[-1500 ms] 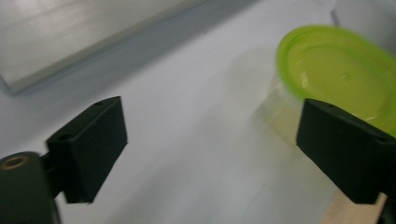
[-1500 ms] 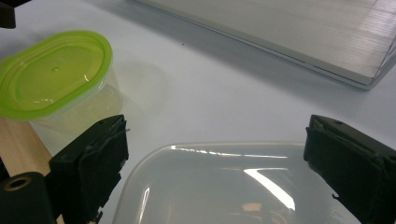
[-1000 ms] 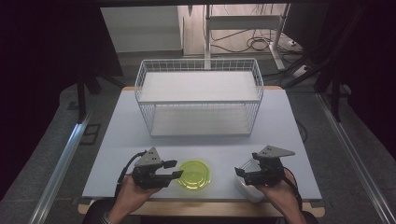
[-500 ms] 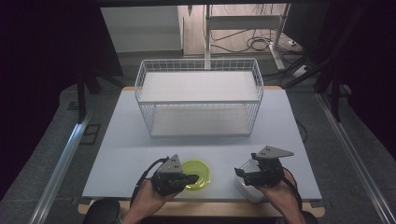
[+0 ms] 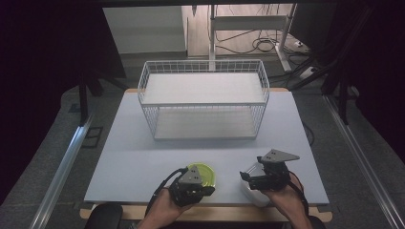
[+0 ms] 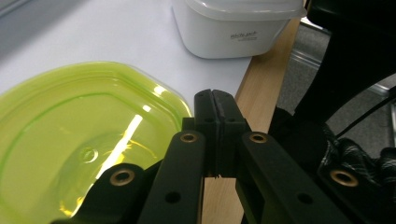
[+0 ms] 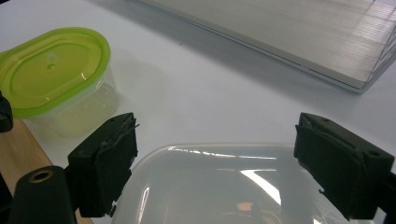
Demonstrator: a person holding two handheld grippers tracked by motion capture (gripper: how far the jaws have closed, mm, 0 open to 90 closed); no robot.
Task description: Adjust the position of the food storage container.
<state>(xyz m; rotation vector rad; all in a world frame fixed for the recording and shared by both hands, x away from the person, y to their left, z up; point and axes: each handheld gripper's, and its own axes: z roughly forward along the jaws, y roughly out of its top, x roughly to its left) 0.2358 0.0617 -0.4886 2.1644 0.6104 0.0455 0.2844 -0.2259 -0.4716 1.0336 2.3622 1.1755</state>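
Glossy plastic lid (image 6: pixel 70 140); matt table (image 5: pixel 143 157)

A clear tub with a lime-green oval lid (image 7: pixel 51 70) stood closed at the table's near edge; beside it, a lidded white container (image 6: pixel 231 25).

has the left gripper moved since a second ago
Yes. The left gripper has slid right along the table's front edge to the green-lidded container, its jaws closing shut beside the lid.
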